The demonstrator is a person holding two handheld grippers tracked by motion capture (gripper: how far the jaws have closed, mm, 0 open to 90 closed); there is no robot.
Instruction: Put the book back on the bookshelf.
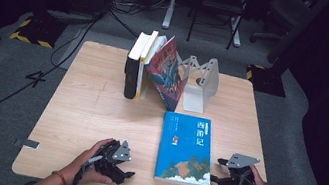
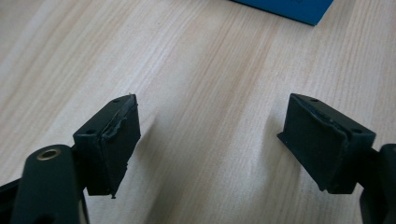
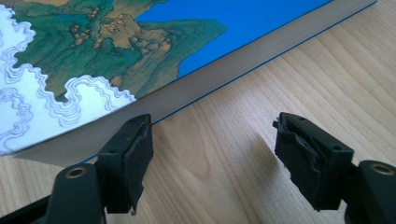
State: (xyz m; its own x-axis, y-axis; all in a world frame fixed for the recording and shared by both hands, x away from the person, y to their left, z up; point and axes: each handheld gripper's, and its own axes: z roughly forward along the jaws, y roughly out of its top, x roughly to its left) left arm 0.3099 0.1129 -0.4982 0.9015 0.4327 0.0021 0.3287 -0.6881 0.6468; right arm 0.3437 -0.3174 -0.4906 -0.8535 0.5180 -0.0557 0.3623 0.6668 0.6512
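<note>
A blue book [image 1: 186,147] with a painted landscape cover lies flat on the wooden table [image 1: 93,111], near the front edge. My right gripper [image 1: 217,172] sits just right of the book's lower right corner. In the right gripper view its jaws stand open [image 3: 212,149] over bare wood, and the left one is close against the book's [image 3: 140,46] page edge. My left gripper [image 1: 126,174] rests at the front of the table, left of the book. Its jaws are open [image 2: 210,140] with nothing between them, and a corner of the book [image 2: 289,7] shows beyond them.
At the back of the table a black and a yellow book [image 1: 137,65] stand upright. A red-covered book [image 1: 168,73] leans against them. A grey metal bookend [image 1: 202,81] stands to their right. Chairs and cables are on the floor behind.
</note>
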